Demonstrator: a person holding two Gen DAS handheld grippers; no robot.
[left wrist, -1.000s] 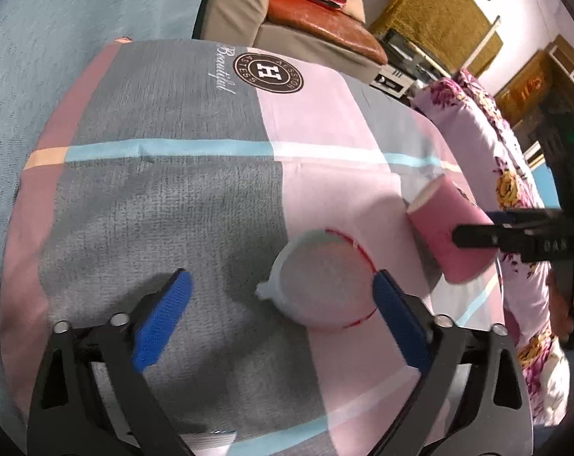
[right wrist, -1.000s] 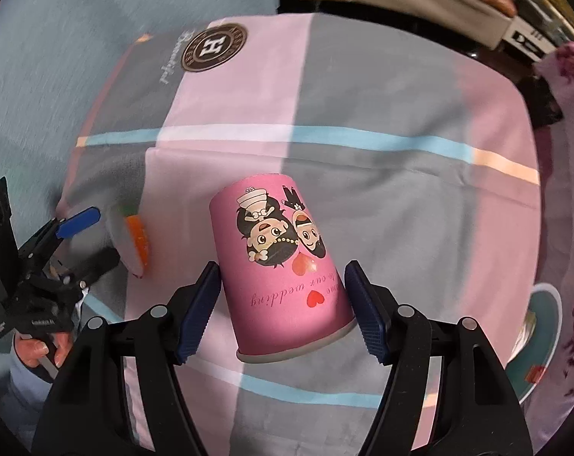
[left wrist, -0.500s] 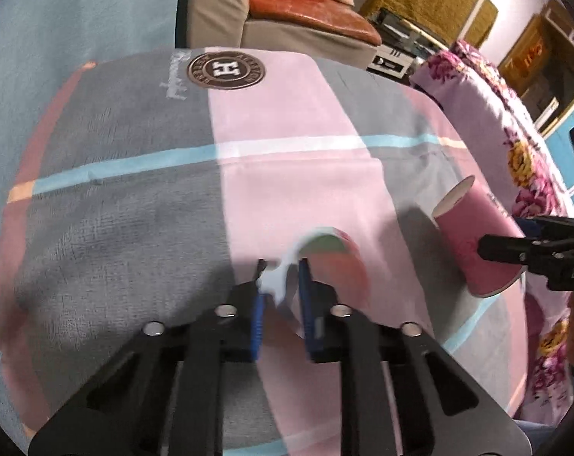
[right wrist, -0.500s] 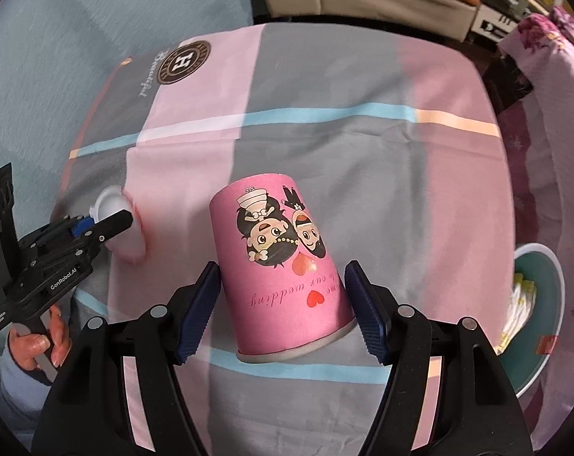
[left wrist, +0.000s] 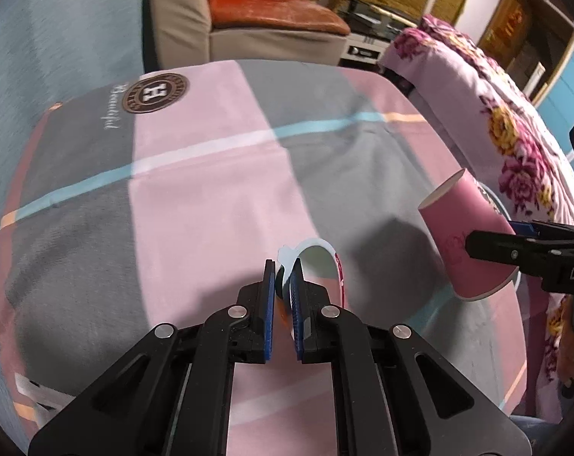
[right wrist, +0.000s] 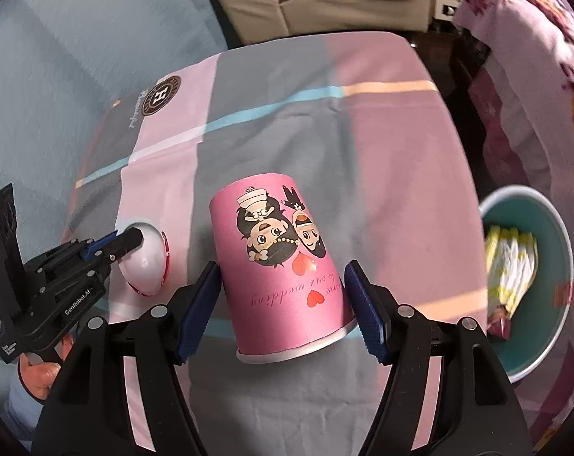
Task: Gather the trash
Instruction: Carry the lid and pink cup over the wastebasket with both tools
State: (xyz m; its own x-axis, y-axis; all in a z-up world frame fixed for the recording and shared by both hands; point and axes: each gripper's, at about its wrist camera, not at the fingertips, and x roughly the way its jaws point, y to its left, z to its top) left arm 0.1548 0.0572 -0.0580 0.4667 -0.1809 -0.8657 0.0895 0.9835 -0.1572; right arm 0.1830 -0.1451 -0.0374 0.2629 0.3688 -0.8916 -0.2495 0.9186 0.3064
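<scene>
Left claw pinches the white lid's rim; right claw clamps the pink cup.

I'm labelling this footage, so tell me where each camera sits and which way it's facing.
Left wrist: on the left hand-held gripper, looking down at the small cup it pinches; own fingers show.
Right wrist: on the right hand-held gripper, looking down at the pink cup it clamps; a hand shows.
Shared: both cups, checked cloth.
</scene>
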